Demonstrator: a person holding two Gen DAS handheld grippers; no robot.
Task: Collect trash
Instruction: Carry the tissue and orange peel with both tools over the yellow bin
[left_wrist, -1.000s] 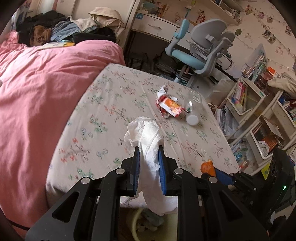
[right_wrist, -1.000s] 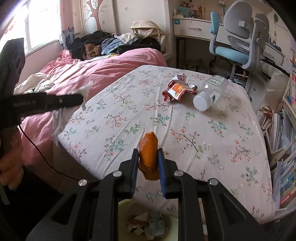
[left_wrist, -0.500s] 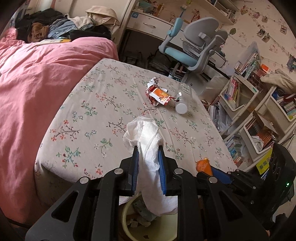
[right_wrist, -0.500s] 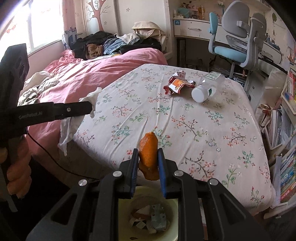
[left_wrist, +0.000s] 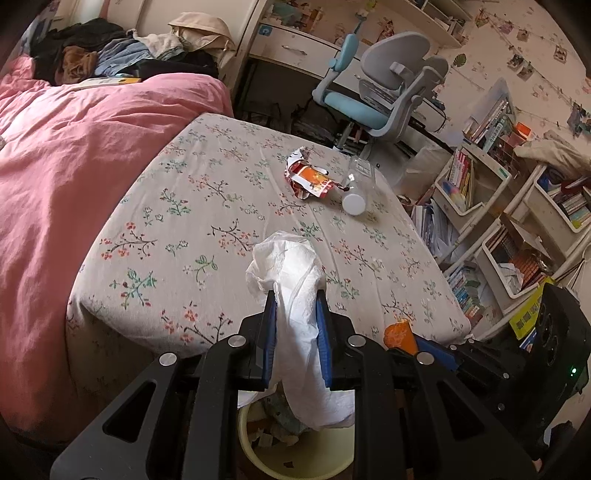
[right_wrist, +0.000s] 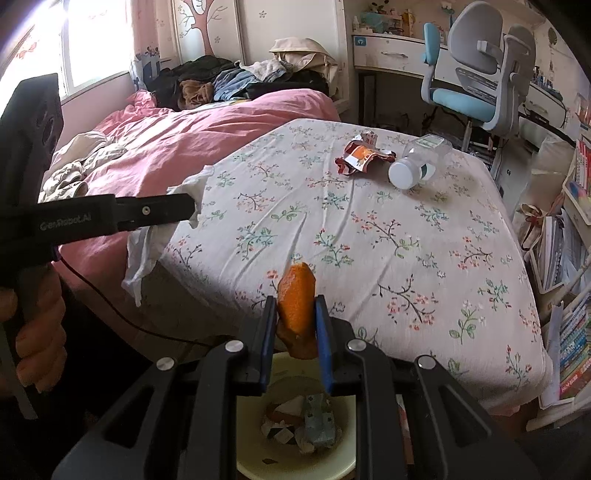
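My left gripper (left_wrist: 294, 295) is shut on a crumpled white tissue (left_wrist: 295, 280) that hangs down over a pale yellow trash bin (left_wrist: 258, 454) below the bed's foot edge. My right gripper (right_wrist: 295, 299) is shut on an orange peel (right_wrist: 297, 299) above the same bin (right_wrist: 295, 461), which holds scraps. The left gripper with the tissue (right_wrist: 144, 254) shows at the left of the right wrist view. The peel (left_wrist: 399, 332) shows at the right of the left wrist view. A red snack wrapper (left_wrist: 308, 179) and a clear plastic bottle (left_wrist: 356, 192) lie on the floral sheet.
The floral bed sheet (right_wrist: 369, 229) spreads ahead, with a pink duvet (left_wrist: 74, 147) to the left and piled clothes (left_wrist: 122, 59) behind. A blue-grey desk chair (left_wrist: 384, 92) and desk stand at the back. Bookshelves (left_wrist: 498, 221) crowd the right side.
Both grippers have drawn back from the bed with their loads. The bed edge has receded and the bin shows more fully under both.
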